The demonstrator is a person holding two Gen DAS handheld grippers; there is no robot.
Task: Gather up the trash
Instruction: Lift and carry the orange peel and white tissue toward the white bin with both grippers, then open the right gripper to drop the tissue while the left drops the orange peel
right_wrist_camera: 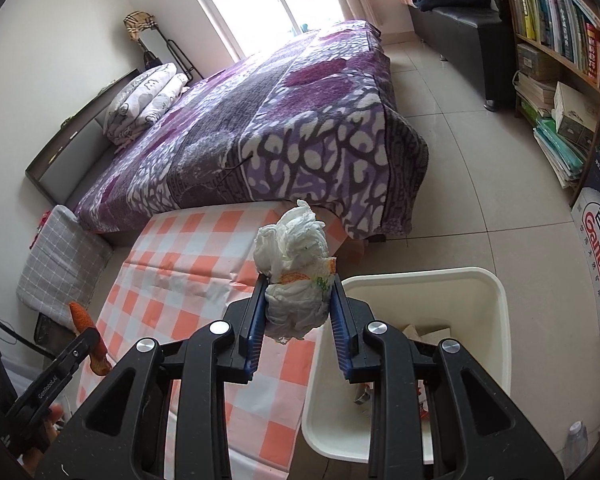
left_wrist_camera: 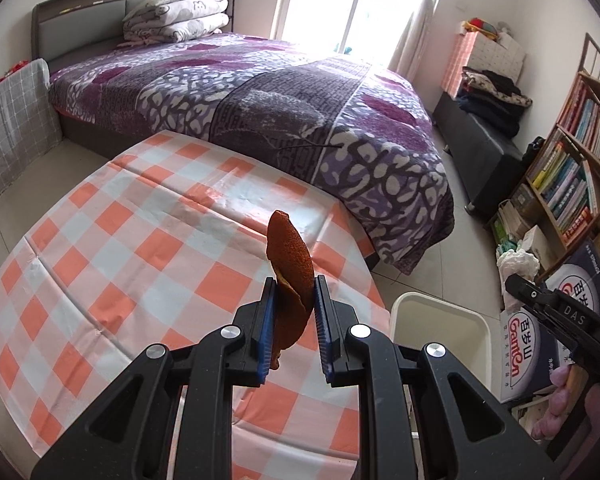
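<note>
I am carrying an orange peel (left_wrist_camera: pixel 290 264) pinched in my left gripper (left_wrist_camera: pixel 295 300) above the checked surface (left_wrist_camera: pixel 112 240). My right gripper (right_wrist_camera: pixel 298 300) is clamping a crumpled tissue wad (right_wrist_camera: pixel 294 276) beside the white bin (right_wrist_camera: pixel 488 280). Judgement: I am centring each load over the bin's mouth before parting the jaws; the peel is thin and may cling.

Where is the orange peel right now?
In the left wrist view, the orange peel is pinched in the left tongs above the checked tablecloth, left of the white bin.
</note>
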